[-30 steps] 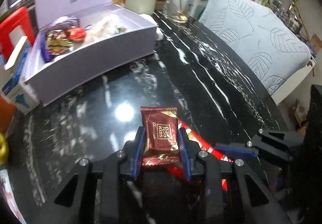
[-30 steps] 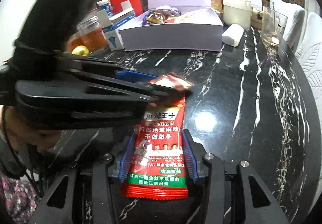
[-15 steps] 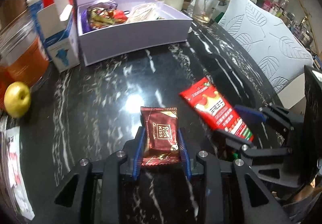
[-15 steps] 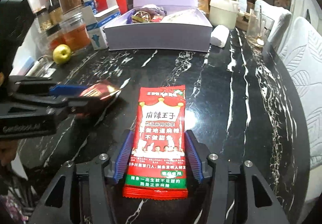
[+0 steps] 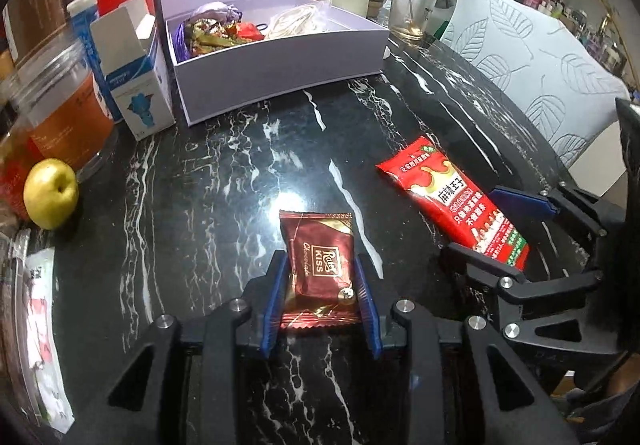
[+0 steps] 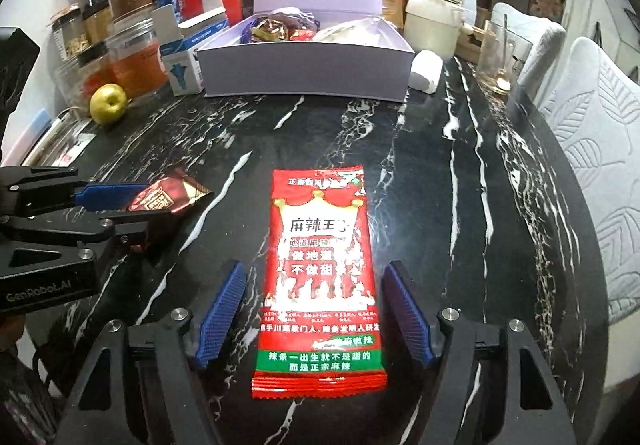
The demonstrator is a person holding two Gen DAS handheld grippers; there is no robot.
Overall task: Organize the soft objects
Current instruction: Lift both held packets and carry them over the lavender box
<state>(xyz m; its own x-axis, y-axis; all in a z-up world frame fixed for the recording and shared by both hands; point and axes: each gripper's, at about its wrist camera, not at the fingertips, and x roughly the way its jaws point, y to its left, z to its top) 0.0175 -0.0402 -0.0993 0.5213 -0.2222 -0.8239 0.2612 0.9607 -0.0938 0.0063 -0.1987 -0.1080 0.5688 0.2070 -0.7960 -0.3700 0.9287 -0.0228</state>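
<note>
My left gripper (image 5: pixel 320 265) is shut on a dark red chocolate packet (image 5: pixel 318 259) and holds it above the black marble table (image 5: pixel 200 181). It also shows in the right wrist view (image 6: pixel 168 197). My right gripper (image 6: pixel 316 281) is open. A red snack packet (image 6: pixel 320 277) lies flat on the table between its blue pads (image 6: pixel 224 305), apart from both. The packet also shows in the left wrist view (image 5: pixel 452 201). An open lilac box (image 5: pixel 280 57) with wrapped sweets and soft items stands at the back.
A blue-white carton (image 5: pixel 132 81), an orange jar (image 5: pixel 60 105) and a yellow-green apple (image 5: pixel 50 193) stand at the left. A glass (image 6: pixel 500 53), a white pot (image 6: pixel 432 21) and a white roll (image 6: pixel 426 71) are right of the box. Padded chairs (image 5: pixel 540 73) line the right edge.
My right gripper has opened and released the red snack packet, which now lies flat on the table. My left gripper has swung left with the chocolate packet held.
</note>
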